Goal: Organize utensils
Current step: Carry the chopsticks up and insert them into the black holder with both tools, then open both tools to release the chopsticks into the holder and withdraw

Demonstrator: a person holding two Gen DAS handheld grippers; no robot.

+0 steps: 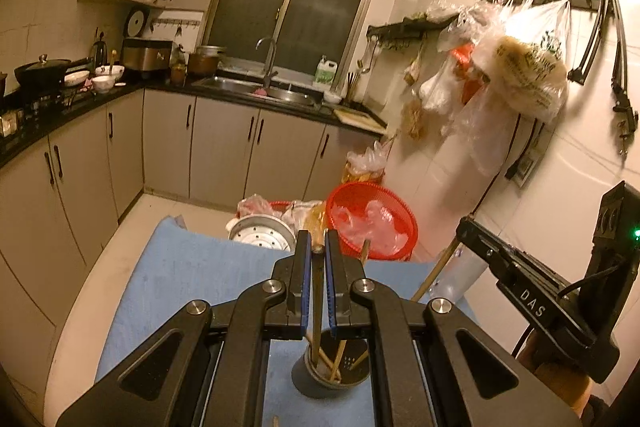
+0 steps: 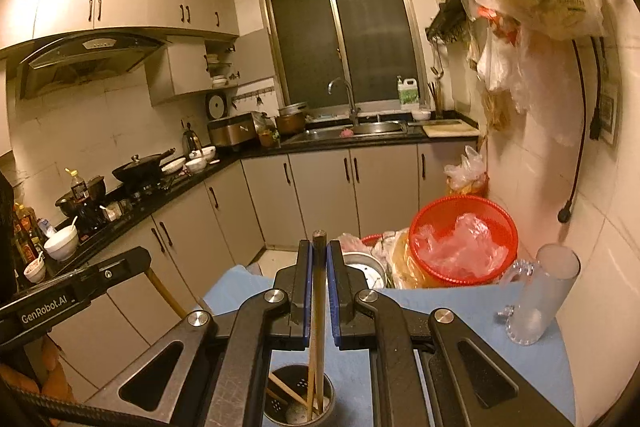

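Note:
A round metal utensil holder [image 1: 330,367] stands on a blue cloth [image 1: 192,275], with several wooden chopsticks inside. My left gripper [image 1: 318,251] is shut on an upright chopstick [image 1: 317,303] whose lower end is in the holder. My right gripper [image 2: 319,247] is shut on another upright chopstick [image 2: 319,307] that reaches down into the same holder [image 2: 298,403]. The right gripper's body shows at the right of the left wrist view [image 1: 560,287]; the left gripper's body shows at the left of the right wrist view [image 2: 68,299].
A clear glass mug [image 2: 540,299] stands on the cloth at the right. Beyond the cloth's far edge are a red plastic basket [image 2: 464,239] with plastic bags and a metal steamer plate [image 1: 260,237]. Counters, sink and cabinets lie behind; bags hang on the right wall.

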